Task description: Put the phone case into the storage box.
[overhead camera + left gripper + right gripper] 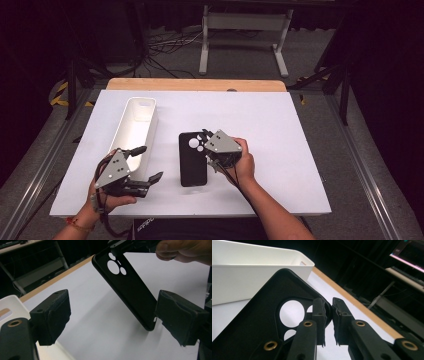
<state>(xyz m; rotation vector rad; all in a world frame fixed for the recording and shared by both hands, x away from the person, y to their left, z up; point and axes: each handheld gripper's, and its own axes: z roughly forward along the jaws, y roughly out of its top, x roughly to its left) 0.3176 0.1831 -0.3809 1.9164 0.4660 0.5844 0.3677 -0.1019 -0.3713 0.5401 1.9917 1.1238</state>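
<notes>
High view first: the black phone case (192,159) sits mid-table on the white table (280,125), just right of the long white bin (134,131). The right gripper (206,136) is at the case's top corner by the camera cutouts, and the left gripper (146,164) hangs at the near end of the bin with its jaws spread and nothing between them.

Left gripper view: both black pads (53,315) stand wide apart over bare table. Beyond them the case (127,287) is tilted up, top end lifted by the other gripper and bottom corner looking like it's touching the table or barely off it.

Right gripper view: the jaws are pinched on the case's rim (262,322) right next to the big round cutout, so that grip is solid. The bin (249,280) is right behind it.

So my read: pickup is done or nearly so, case is half off the table. Getting it over and into the bin, if that's the plan, is all still to do, and the left gripper hasn't helped yet
</notes>
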